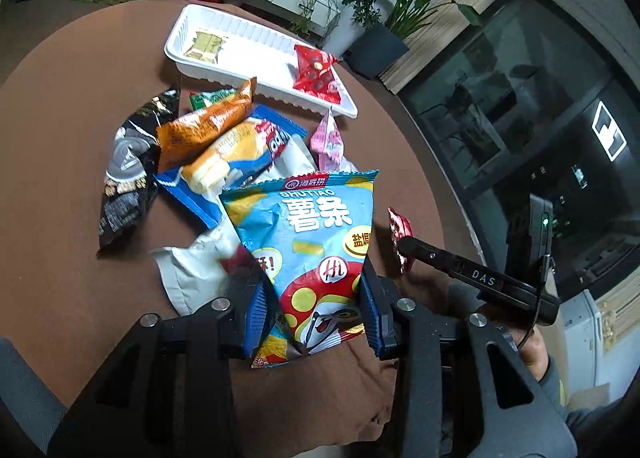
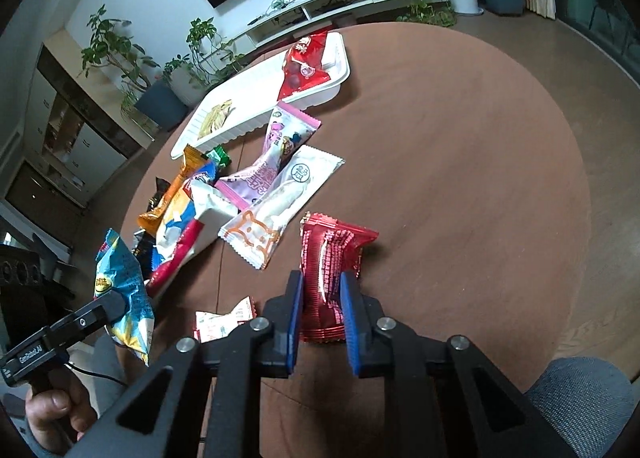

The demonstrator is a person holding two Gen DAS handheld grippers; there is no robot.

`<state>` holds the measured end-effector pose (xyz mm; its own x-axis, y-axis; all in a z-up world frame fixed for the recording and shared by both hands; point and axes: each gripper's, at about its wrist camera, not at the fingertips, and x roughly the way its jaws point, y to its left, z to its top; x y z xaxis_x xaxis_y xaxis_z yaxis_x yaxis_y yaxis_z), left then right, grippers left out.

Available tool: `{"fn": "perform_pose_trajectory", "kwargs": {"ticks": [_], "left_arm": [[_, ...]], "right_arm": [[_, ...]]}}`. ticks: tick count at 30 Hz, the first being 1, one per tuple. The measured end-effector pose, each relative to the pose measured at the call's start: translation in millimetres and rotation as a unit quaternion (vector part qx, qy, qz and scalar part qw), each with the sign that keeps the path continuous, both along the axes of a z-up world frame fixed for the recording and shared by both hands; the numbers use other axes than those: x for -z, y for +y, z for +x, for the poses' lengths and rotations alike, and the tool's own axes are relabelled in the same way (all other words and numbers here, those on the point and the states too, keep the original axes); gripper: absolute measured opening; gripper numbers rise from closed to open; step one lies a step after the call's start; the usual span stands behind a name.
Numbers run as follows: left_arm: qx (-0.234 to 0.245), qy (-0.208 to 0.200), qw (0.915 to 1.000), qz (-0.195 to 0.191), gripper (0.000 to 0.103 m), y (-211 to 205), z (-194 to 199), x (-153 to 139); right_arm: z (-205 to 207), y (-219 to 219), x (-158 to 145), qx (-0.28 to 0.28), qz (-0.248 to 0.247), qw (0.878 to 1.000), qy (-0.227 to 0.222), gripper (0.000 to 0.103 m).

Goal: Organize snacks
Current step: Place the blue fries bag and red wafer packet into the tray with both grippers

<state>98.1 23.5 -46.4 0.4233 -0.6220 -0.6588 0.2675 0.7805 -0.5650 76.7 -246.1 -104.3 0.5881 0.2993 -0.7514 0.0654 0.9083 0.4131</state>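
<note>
A glossy light-blue fries packet with red and yellow spots (image 1: 316,254) sits pinched between the blue-padded jaws of the left gripper (image 1: 312,312), lifted at the 6 o'clock edge of the snack heap. The right gripper (image 2: 320,306) has its jaws clenched on a crinkled red foil packet (image 2: 330,270), which appears raised just over the round brown desk (image 2: 460,178).

Toward 12 o'clock in the left wrist view, the long white ribbed plastic tray (image 1: 224,24) holds only two items: a small yellow-green sachet (image 1: 203,45) at one end and a red triangular packet (image 1: 316,72) at the other.

Sorting looks to be at an early stage. Left loose between grippers and tray are a black packet (image 1: 124,174), an orange packet (image 1: 204,124), a blue-and-white biscuit pack (image 1: 240,154), a pink-and-white wrapper (image 2: 276,146), a white wrapper with an orange cat outline (image 2: 280,206), and a small red-and-white sachet (image 2: 224,322) near the desk's edge. A green wrapper (image 2: 219,156) peeps out beside the tray.
</note>
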Motion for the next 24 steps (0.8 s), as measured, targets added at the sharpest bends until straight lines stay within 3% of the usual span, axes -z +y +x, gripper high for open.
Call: {"fn": "perform_pose_trajectory", "kwargs": {"ticks": [11,15,20,24], "left_arm": [[-0.047,-0.017,0.9986,-0.014,0.037,65,36,-33],[-0.059,-0.035,0.9976,0.01,0.037,86,61,-51],[-0.057,-0.045,0.997,0.026,0.037,100,98,-66],[-0.044,-0.06,0.9964,0.041,0.037,98,130,-86]], "right_arm": [[12,-69,-25,0.076,0.029,0.996,-0.025,0.02],[25,-95,-49,0.103,0.012,0.993,-0.049,0.02],[50,-99,-74,0.106,0.002,0.991,-0.077,0.02],[83,-80,-93,0.076,0.001,0.992,-0.096,0.02]]}}
